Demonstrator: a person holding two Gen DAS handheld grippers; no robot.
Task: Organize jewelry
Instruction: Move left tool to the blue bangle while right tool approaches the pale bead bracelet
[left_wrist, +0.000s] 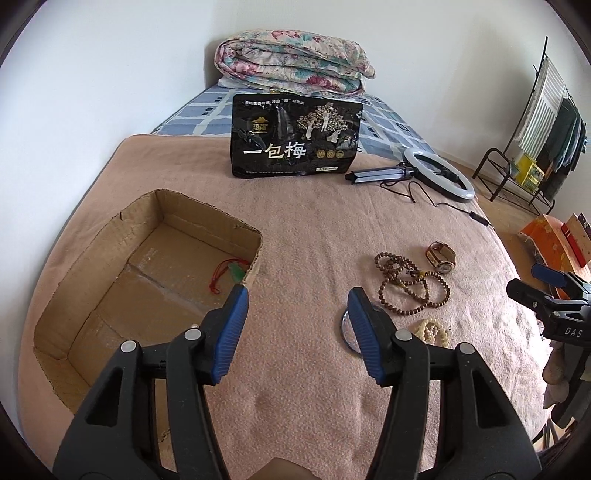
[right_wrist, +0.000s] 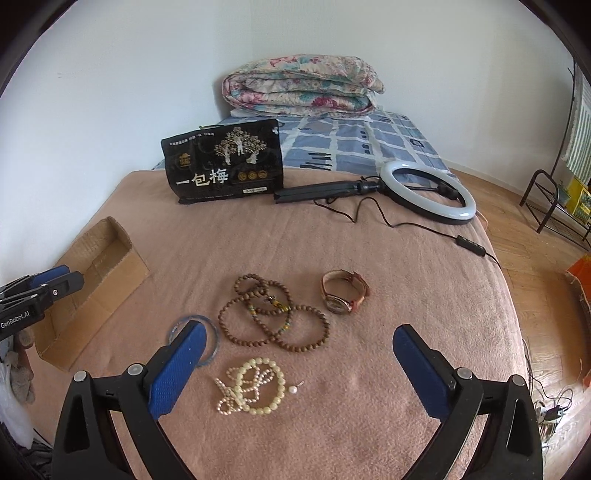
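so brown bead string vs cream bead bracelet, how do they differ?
Colour: the brown bead string is dark wood-toned; the cream bead bracelet is pale ivory.
Extent: the brown bead string sprawls in several wide loops; the cream bead bracelet sits in a tighter bunch.
Position: the brown bead string lies farther from the right gripper; the cream bead bracelet lies between its open fingers.
Both rest loose on the pink blanket, outside the cardboard box.

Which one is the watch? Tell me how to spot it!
Look at the pink blanket on the bed, then find the jewelry pile near its front. The watch lies furthest right, beside the brown bead necklace. It alone has a round dial and a flat tan strap instead of beads.
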